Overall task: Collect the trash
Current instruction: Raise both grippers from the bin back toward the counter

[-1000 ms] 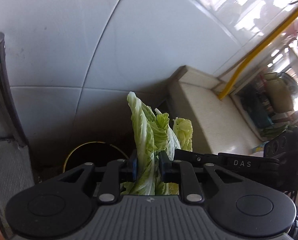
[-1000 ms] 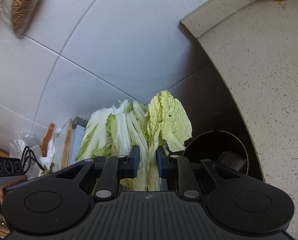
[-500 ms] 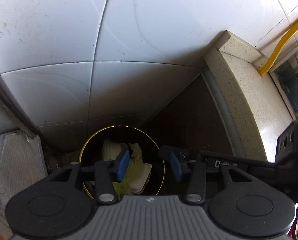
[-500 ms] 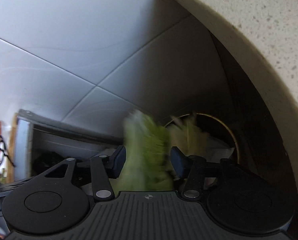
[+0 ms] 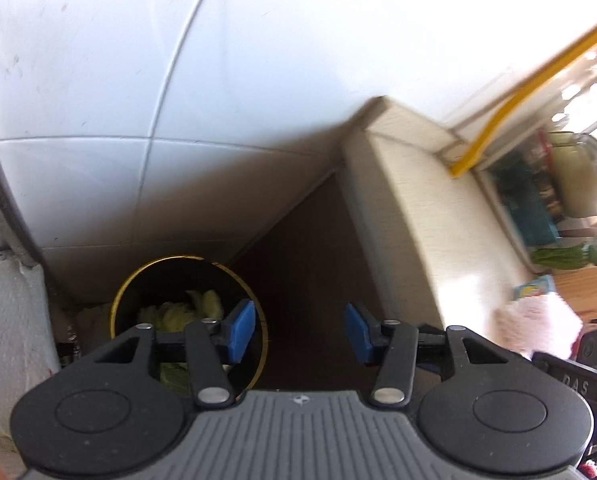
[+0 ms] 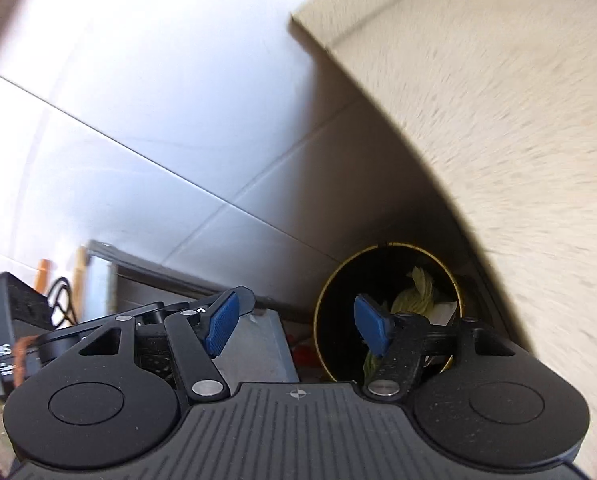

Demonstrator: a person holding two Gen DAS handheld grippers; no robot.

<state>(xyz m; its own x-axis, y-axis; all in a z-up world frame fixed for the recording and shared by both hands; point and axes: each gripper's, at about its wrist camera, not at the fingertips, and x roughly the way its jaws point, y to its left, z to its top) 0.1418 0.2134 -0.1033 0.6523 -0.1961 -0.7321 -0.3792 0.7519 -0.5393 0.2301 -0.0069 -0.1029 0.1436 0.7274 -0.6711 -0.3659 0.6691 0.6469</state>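
Observation:
A black round bin with a yellow rim (image 5: 116, 304) stands on the floor in the corner, and it also shows in the right wrist view (image 6: 318, 312). Pale green cabbage leaves (image 5: 186, 308) lie inside it, seen too in the right wrist view (image 6: 416, 296). My left gripper (image 5: 300, 332) is open and empty, high above the bin and to its right. My right gripper (image 6: 296, 326) is open and empty, high above the bin's left side.
White wall tiles (image 5: 178, 80) rise behind the bin. A speckled stone counter (image 5: 410, 200) runs along the right, with a yellow pipe (image 5: 494, 120) beyond it. A grey box (image 6: 254, 352) and a black device (image 6: 6, 320) sit left of the bin.
Both grippers opened and let go of the cabbage leaves, which fell into the bin. Both grippers have since opened wider and drawn up, away from the bin.

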